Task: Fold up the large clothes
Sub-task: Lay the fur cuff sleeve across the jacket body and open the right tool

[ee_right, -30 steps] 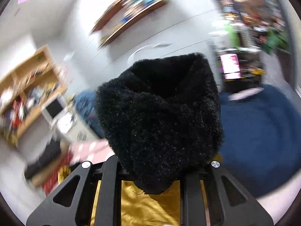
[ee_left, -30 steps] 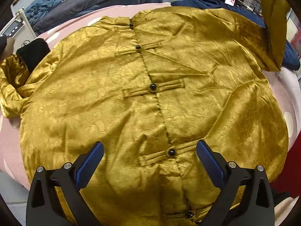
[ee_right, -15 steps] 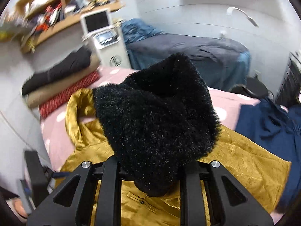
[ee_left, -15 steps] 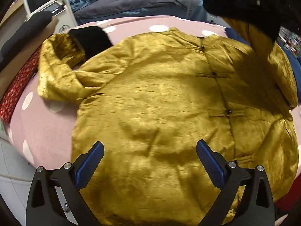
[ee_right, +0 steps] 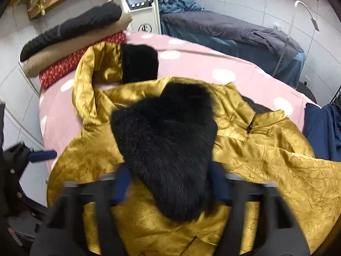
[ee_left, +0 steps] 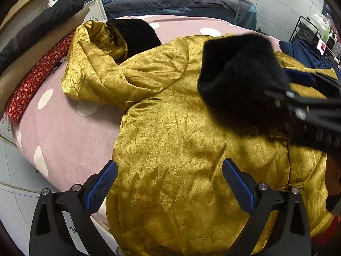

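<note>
A gold satin jacket [ee_left: 181,149] with black knot buttons lies front-up on a pink dotted bed [ee_left: 64,123]. Its left sleeve [ee_left: 96,64] with a black fur cuff [ee_left: 136,36] is bunched at the far left. The other sleeve's black fur cuff [ee_right: 168,145] lies folded over the jacket's chest, also seen in the left wrist view [ee_left: 240,79]. My right gripper [ee_right: 170,183] stands around this cuff with its blue pads apart, blurred by motion. My left gripper [ee_left: 168,185] is open and empty above the jacket's lower left side.
Folded dark, tan and red bedding [ee_right: 72,40] lies along the bed's far left edge. A white machine with a screen [ee_right: 138,4] stands behind it. A second bed with grey covers [ee_right: 234,34] is beyond. Navy clothing [ee_right: 324,128] lies at the right.
My right gripper carried the fur cuff down across the jacket, laid it on the chest and its pads have opened. My left gripper's view has shifted toward the jacket's left side.
</note>
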Demonstrator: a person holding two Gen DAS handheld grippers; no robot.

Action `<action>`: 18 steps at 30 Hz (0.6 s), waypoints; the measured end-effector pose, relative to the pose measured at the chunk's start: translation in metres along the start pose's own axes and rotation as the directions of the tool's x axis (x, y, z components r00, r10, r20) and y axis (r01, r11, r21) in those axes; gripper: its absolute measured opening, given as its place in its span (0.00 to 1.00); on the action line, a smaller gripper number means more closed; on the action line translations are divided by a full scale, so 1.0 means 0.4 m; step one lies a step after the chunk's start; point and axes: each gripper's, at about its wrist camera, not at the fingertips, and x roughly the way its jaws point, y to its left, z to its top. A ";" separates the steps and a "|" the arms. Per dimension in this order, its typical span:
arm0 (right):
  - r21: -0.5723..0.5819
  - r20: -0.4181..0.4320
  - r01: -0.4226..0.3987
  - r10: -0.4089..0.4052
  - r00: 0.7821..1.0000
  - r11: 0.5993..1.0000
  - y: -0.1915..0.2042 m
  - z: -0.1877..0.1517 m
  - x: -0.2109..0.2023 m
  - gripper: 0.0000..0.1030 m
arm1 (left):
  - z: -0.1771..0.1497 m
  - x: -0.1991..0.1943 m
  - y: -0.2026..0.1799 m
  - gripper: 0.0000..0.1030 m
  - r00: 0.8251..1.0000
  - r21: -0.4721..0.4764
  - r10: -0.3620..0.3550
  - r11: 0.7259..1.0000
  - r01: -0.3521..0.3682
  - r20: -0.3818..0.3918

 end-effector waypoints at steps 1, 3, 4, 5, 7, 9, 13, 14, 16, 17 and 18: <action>-0.009 0.006 0.000 0.000 1.000 1.000 0.003 0.002 -0.011 0.75 | 0.004 -0.001 0.002 0.94 1.000 -0.008 0.001 1.000 -0.001 0.002; -0.022 0.027 -0.013 0.013 1.000 1.000 0.011 -0.013 -0.035 0.75 | 0.005 -0.001 0.006 0.94 1.000 -0.019 0.002 1.000 -0.002 0.004; -0.027 0.038 -0.025 0.026 0.999 0.999 0.014 -0.018 -0.058 0.75 | 0.006 -0.003 0.006 0.94 1.000 -0.025 0.001 1.000 0.000 0.006; -0.028 0.054 -0.042 0.043 0.998 0.999 0.013 -0.023 -0.082 0.76 | 0.008 -0.004 0.006 0.94 1.000 -0.031 -0.002 1.000 0.003 0.008; -0.024 0.109 -0.082 0.084 0.990 0.996 -0.003 -0.040 -0.143 0.78 | 0.016 -0.007 0.004 0.94 1.000 -0.039 -0.013 0.999 0.013 0.012; 0.006 0.174 -0.065 0.063 0.983 0.998 -0.038 -0.059 -0.201 0.79 | 0.029 -0.013 -0.008 0.94 0.999 -0.044 -0.031 0.999 0.032 0.025; 0.199 0.218 0.011 -0.055 0.974 0.980 -0.201 -0.080 -0.281 0.79 | 0.076 -0.047 -0.063 0.94 0.993 -0.010 -0.061 0.998 0.062 0.096; 0.249 0.221 0.016 -0.072 0.973 0.968 -0.243 -0.085 -0.296 0.79 | 0.092 -0.057 -0.080 0.94 0.991 0.005 -0.068 0.998 0.068 0.120; 0.389 0.226 0.018 -0.115 0.967 0.921 -0.373 -0.111 -0.337 0.79 | 0.122 -0.066 -0.113 0.94 0.986 0.030 -0.083 0.996 0.080 0.146; 0.459 0.227 0.012 -0.131 0.965 0.888 -0.439 -0.129 -0.356 0.79 | 0.137 -0.064 -0.129 0.94 0.984 0.043 -0.095 0.995 0.089 0.149; 0.537 0.227 -0.005 -0.139 0.964 0.844 -0.512 -0.154 -0.374 0.79 | 0.149 -0.059 -0.141 0.94 0.983 0.052 -0.103 0.994 0.096 0.151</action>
